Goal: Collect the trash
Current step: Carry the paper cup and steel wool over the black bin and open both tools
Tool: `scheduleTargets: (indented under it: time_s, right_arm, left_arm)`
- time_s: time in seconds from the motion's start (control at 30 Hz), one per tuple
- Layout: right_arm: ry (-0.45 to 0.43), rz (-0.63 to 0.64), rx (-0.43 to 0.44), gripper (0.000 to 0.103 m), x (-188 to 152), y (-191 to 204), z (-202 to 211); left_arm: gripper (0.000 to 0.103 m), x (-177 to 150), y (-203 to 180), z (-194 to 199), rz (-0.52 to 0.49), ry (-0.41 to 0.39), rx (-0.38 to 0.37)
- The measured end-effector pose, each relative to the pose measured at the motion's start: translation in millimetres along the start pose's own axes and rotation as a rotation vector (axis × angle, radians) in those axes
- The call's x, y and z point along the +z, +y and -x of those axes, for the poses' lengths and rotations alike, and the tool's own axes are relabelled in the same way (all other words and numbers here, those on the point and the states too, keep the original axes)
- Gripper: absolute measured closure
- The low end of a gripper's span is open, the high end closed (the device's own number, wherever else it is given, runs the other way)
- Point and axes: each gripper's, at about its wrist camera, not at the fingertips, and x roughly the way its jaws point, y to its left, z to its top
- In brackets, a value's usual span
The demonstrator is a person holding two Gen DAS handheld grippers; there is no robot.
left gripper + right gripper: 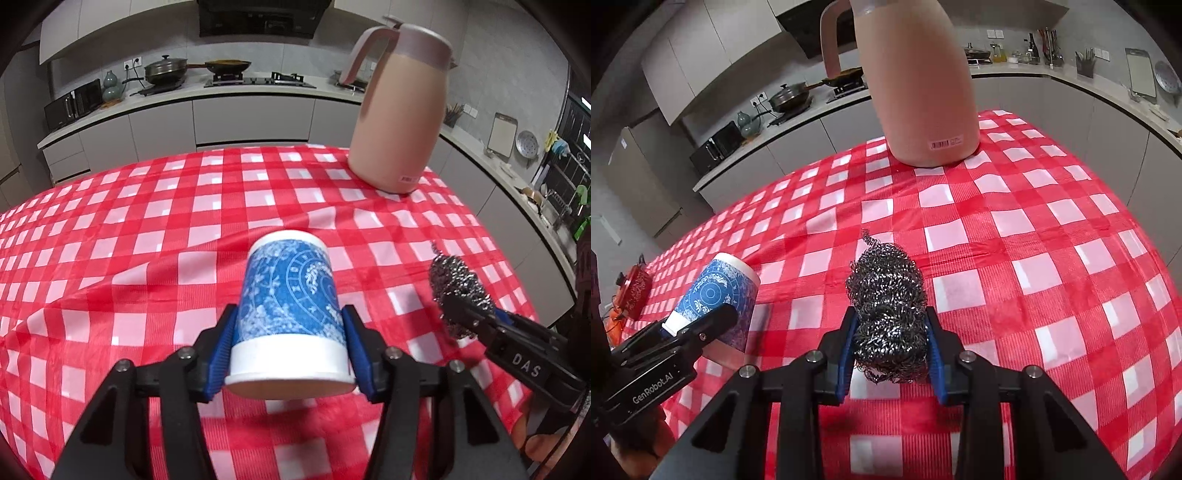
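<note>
With the left tool (290, 345) clamped on the paper cup (290, 291) and the right tool (891, 356) on the steel-wool scourer (888, 314), carry both clear of the pink jug (399, 110), squeezing the cup gently.

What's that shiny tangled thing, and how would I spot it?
Start at the red-and-white checked tablecloth with the tall pink jug at its far end. Nearer, the right tongs pinch a steel wool scourer. Unlike the smooth blue-patterned paper cup in the left tongs, it is a silvery ball of curly wire.
</note>
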Motion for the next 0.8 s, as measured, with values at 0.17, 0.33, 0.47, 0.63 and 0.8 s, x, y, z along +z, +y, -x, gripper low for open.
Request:
scheduleTargets:
  time_s: [0.17,0.33,0.47,0.63,0.8]
  right_arm:
    - [-0.01,0.01,0.026,0.067,-9.0,-4.8,18.6]
    - [-0.016,0.021,0.066,0.067,-21.2,-23.6,43.0]
    - [-0.013,0.042,0.1,0.067,-31.7,-47.1,63.0]
    - [-0.011,0.061,0.119,0.067,-43.6,-84.0,92.2]
    - [-0.032,0.037,0.105,0.067,-55.2,-118.4,122.0]
  left_arm:
    - [0.046,-7.2,-14.0,17.8,0.014,-0.016,-0.007]
    - [0.046,-19.0,-41.5,37.0,0.031,-0.037,0.008]
    - [0.046,-33.5,-75.1,50.0,0.043,-0.048,0.024]
    - [0.046,-52.8,-111.9,61.1,0.066,-0.057,0.02]
    - [0.046,-67.0,-142.3,66.6,0.066,-0.034,-0.013]
